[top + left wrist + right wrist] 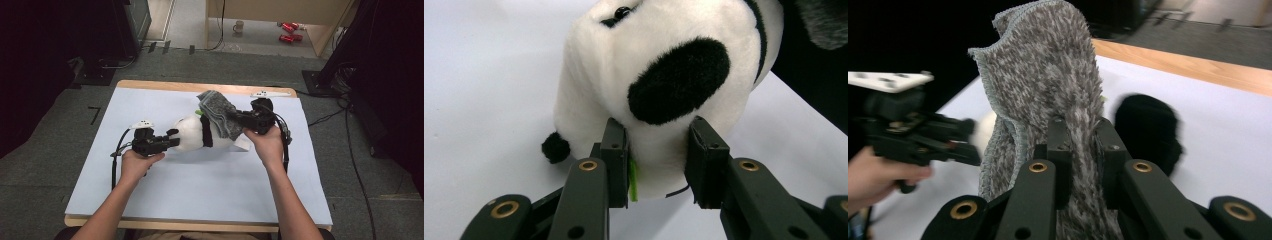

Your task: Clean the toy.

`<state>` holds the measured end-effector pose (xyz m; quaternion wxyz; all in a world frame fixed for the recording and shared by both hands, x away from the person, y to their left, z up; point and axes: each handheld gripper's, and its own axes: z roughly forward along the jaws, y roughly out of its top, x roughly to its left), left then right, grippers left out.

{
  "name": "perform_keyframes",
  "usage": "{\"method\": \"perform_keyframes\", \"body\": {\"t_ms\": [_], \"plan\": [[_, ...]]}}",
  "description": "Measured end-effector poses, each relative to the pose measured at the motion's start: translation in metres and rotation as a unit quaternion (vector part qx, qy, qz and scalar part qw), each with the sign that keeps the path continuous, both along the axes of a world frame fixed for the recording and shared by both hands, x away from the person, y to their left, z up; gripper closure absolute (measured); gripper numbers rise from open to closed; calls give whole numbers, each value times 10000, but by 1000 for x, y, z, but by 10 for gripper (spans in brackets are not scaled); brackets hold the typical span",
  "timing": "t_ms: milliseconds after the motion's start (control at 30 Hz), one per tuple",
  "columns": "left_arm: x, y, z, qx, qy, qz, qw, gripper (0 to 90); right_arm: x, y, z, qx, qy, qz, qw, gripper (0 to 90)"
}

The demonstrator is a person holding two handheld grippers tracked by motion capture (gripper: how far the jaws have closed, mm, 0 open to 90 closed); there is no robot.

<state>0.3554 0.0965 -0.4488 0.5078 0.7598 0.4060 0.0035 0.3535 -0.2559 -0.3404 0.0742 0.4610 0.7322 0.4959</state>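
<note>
Panda plush and grey sock, both gripped
Left gripper [658,152] pinches the panda plush [664,75]; right gripper [1083,145], at three o'clock, clamps the grey fuzzy sock [1048,75].

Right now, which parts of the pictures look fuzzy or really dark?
High view: soft throughout, black corners beside the table. Left gripper view: panda toy sharp, near tool arms blurry. Right gripper view: grey sock sharp, dark behind it, a smeared black blob to its right.

Your left gripper [172,136] holds one end of the white and black plush toy [192,132] lying on the desk [200,185]. Your right gripper [242,119] pinches the fuzzy grey sock [217,112] at the toy's other end. A mug [238,26] sits on the floor far behind.
</note>
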Motion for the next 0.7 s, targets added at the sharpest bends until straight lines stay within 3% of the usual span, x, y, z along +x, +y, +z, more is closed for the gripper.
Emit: {"method": "perform_keyframes", "body": {"t_ms": [133,333,533,700], "plan": [[-1,-1,1,-5,-14,31,10000,661,-6,15,5,96,-56,265,9996,818],[-4,-3,3,19,-52,17,10000,659,-12,44,4,53,-56,647,9979,818],[-7,-7,5,-7,-104,28,9999,657,-14,69,-8,-29,63,902,9959,818],[-10,-10,7,0,-175,6,9998,656,-11,80,-23,-75,203,946,9953,815]]}}
